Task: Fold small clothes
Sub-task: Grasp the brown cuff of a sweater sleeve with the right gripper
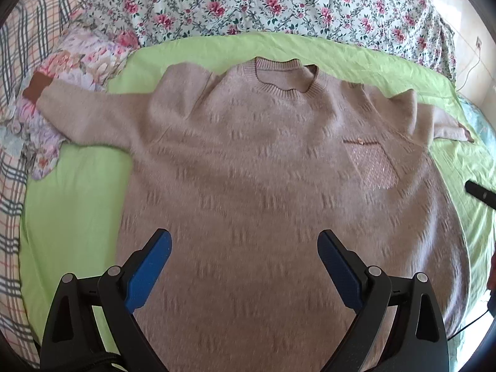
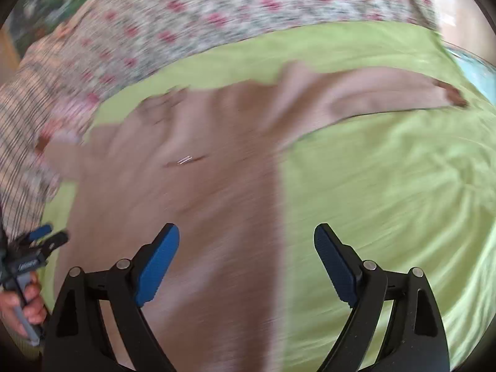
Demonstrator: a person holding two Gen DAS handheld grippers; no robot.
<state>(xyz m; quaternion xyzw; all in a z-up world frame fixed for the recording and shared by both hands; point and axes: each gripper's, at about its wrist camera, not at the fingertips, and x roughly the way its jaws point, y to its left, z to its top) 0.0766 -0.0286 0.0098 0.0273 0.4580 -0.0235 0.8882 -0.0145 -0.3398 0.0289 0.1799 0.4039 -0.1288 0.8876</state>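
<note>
A light green sheet covers the bed and serves as the working surface; beyond its far edge lies a white cover printed with pink roses, and at the far left a plaid blanket and a bunched pastel floral cloth. At the far right a strip of pale floor and a thin cord show past the bed. The beige knit sweater lies flat and front-up in the middle of the green sheet, neckline toward the far side, both sleeves spread outward; the left sleeve ends in a brown cuff resting on the floral cloth, and a shimmering chest pocket sits right of centre. The left gripper hangs over the sweater's lower body with its blue-padded jaws spread wide, holding nothing. The right wrist view is smeared by motion blur; there the right gripper is likewise spread wide and empty, positioned over the sweater's right side edge where knit meets green sheet. Whether either one touches the fabric cannot be told.
</note>
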